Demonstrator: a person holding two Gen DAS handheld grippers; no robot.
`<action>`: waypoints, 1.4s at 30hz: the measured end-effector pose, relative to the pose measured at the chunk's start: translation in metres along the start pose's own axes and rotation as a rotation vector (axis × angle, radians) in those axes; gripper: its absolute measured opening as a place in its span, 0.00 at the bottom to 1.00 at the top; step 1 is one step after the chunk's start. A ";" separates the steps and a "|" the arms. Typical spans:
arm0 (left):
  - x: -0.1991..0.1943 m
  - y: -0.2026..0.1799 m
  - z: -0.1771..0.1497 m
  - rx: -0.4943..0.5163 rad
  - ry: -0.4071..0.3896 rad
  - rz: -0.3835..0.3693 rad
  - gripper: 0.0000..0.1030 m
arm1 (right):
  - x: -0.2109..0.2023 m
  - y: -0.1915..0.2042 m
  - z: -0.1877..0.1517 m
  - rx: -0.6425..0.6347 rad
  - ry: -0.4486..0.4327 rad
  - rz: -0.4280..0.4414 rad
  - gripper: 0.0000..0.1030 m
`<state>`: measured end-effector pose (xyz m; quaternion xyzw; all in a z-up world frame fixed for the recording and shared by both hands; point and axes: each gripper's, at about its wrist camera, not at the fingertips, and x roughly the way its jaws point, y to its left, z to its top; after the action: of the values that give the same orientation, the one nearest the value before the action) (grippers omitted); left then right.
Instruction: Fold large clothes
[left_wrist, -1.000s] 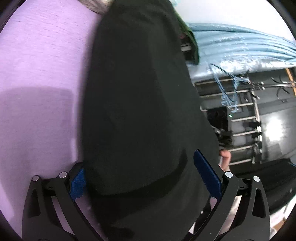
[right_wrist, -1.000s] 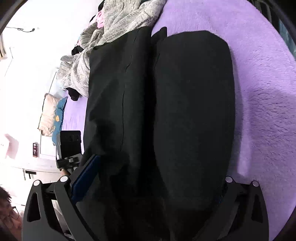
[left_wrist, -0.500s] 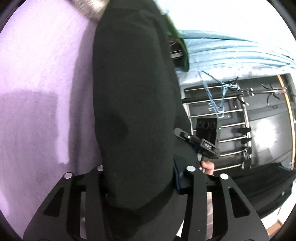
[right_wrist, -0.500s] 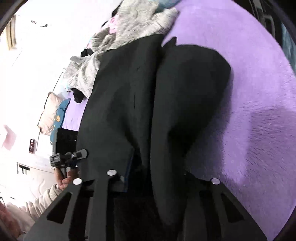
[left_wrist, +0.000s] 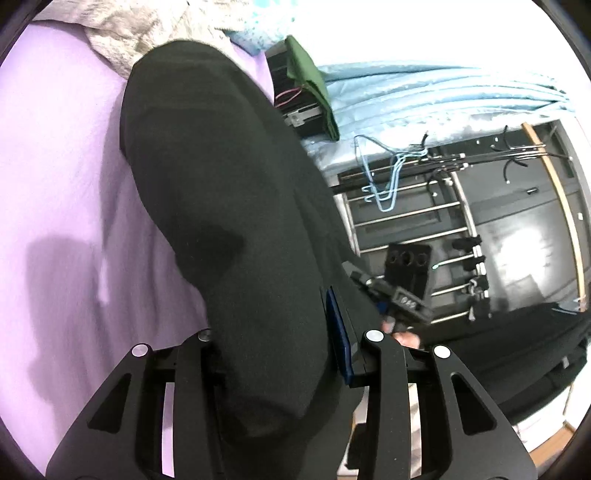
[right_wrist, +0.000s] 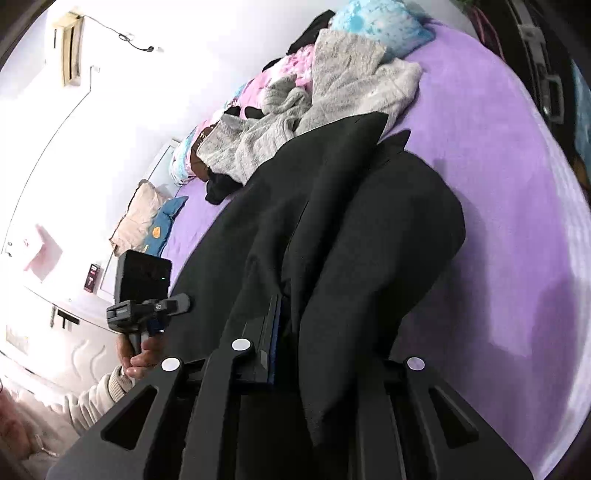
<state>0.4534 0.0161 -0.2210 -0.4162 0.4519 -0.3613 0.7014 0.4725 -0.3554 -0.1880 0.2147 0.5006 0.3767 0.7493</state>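
Note:
A large black garment (left_wrist: 221, 184) lies lengthwise on the purple bed cover (left_wrist: 55, 166). My left gripper (left_wrist: 273, 332) is shut on its near end, lifted off the bed. In the right wrist view the same black garment (right_wrist: 351, 229) runs away from me in long folds. My right gripper (right_wrist: 325, 332) is shut on another part of its near end. Each gripper shows in the other's view: the right one (left_wrist: 399, 295) and the left one (right_wrist: 147, 306).
A heap of grey fleece and pink clothes (right_wrist: 314, 96) and a blue pillow (right_wrist: 376, 26) lie at the far end of the bed. A clothes rack with blue hangers (left_wrist: 388, 177) and a blue curtain (left_wrist: 424, 92) stand beside the bed.
Both grippers went from open around the garment's near end to shut on it. Both have since lifted the cloth off the bed, so more of the room shows.

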 end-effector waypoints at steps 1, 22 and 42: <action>-0.011 -0.003 -0.010 -0.013 -0.016 0.000 0.34 | -0.001 0.001 -0.007 0.005 0.004 0.009 0.13; -0.147 0.100 -0.128 -0.222 -0.009 0.192 0.34 | 0.138 -0.011 -0.150 0.302 0.102 0.058 0.58; -0.127 0.127 -0.101 -0.188 0.062 0.180 0.43 | 0.154 -0.025 -0.161 0.306 0.117 0.241 0.14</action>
<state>0.3339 0.1526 -0.3190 -0.4267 0.5409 -0.2657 0.6744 0.3672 -0.2599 -0.3619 0.3623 0.5654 0.3950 0.6269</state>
